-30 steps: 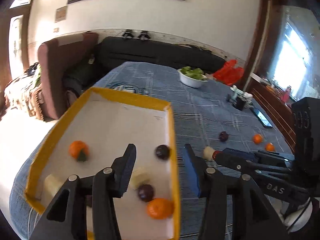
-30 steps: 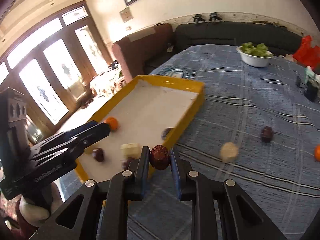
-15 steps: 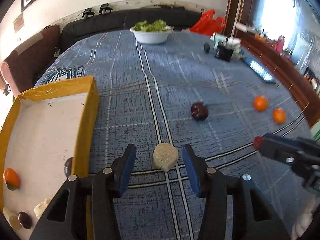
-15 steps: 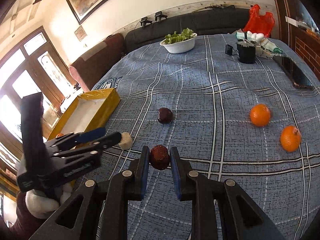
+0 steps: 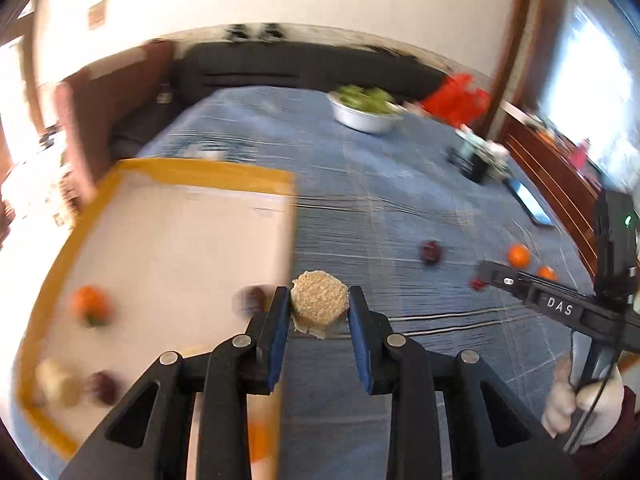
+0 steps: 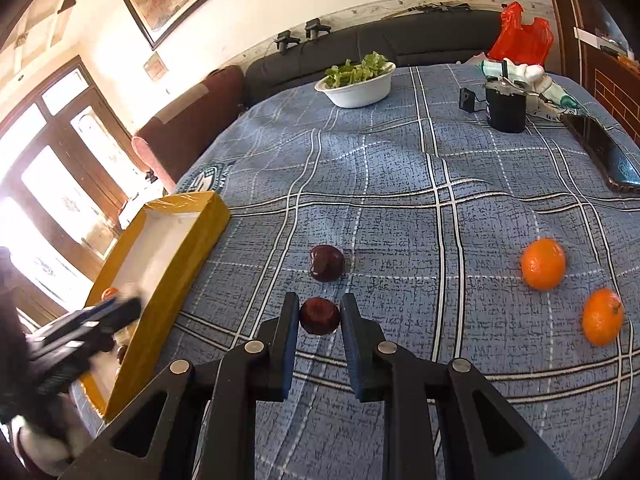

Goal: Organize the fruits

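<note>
My left gripper [image 5: 319, 296] has a pale beige round fruit piece [image 5: 320, 306] between its blue pads. Its jaws are closing and press on the piece, which hangs beside the right wall of the yellow tray [image 5: 286, 240]. The view is blurred. Inside the tray lie an orange [image 5: 91, 306], dark fruits [image 5: 250, 300] and a pale piece [image 5: 56, 380]. My right gripper [image 6: 320, 300] is shut on a dark red fruit [image 6: 320, 316], low over the blue checked cloth. Just beyond it sits another dark fruit [image 6: 327, 263]. Two oranges [image 6: 543, 264] [image 6: 602, 317] lie to the right.
A white bowl of greens [image 6: 354, 88] stands at the far side of the table. A black cup [image 6: 506, 110], a phone [image 6: 604, 156] and a red bag [image 6: 520, 36] are at the back right. A dark sofa runs behind the table.
My left gripper closed on the pale piece on the cloth and swung left with it to the tray's edge. My right gripper carried its dark fruit from the tray out over the cloth.
</note>
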Action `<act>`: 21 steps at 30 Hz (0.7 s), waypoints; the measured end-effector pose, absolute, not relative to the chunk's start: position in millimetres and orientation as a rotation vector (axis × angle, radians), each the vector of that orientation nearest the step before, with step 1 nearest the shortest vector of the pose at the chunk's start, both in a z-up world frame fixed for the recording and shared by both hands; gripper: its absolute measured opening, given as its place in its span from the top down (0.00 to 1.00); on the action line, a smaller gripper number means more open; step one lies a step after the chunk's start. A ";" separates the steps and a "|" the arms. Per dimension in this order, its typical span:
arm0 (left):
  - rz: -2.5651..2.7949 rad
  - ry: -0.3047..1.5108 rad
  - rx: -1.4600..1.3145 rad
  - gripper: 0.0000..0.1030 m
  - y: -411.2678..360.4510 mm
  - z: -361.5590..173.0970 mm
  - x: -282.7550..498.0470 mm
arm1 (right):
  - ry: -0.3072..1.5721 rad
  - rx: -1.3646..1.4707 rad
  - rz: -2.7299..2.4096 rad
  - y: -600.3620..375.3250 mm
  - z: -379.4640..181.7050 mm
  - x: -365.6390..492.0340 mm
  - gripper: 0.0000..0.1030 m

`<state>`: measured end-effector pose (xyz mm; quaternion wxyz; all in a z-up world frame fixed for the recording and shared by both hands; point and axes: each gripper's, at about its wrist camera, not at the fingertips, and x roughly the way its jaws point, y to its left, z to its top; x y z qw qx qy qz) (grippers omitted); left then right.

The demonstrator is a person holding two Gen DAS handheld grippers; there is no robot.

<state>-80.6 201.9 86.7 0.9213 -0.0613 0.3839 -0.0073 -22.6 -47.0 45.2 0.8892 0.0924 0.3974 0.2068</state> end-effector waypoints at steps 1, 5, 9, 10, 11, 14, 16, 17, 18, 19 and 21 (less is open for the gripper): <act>0.023 0.785 -0.132 0.73 213.5 89.0 -85.7 | 0.828 0.202 0.430 -46.4 43.9 -22.1 0.77; 0.217 0.828 -0.168 0.72 274.2 75.9 -104.5 | 0.841 0.225 0.426 -47.9 38.6 -25.2 0.77; 0.322 0.917 -0.230 0.71 309.9 50.4 -110.6 | 0.857 0.219 0.415 -49.7 34.4 -31.9 0.77; 0.336 0.931 -0.251 0.65 315.1 46.5 -112.9 | 0.859 0.217 0.411 -50.7 34.1 -34.6 0.77; 0.346 0.937 -0.261 0.61 317.6 46.0 -115.1 | 0.860 0.216 0.407 -52.1 34.2 -36.7 0.77; 0.346 0.902 -0.259 0.48 317.1 55.6 -123.6 | 0.848 0.229 0.387 -64.8 38.3 -46.2 0.75; 0.345 0.860 -0.248 0.35 312.9 67.9 -130.4 | 0.832 0.237 0.363 -76.8 42.2 -52.1 0.70; 0.344 0.841 -0.247 0.34 312.2 72.7 -133.9 | 0.824 0.240 0.348 -83.6 44.1 -55.6 0.66; 0.339 0.817 -0.250 0.34 310.1 79.9 -138.1 | 0.815 0.244 0.331 -91.7 46.3 -59.6 0.65; 0.325 0.791 -0.256 0.33 307.2 87.1 -142.2 | 0.805 0.249 0.310 -102.2 48.0 -64.2 0.63; 0.292 0.752 -0.271 0.31 299.0 99.0 -147.7 | 0.787 0.257 0.264 -124.4 50.6 -72.4 0.62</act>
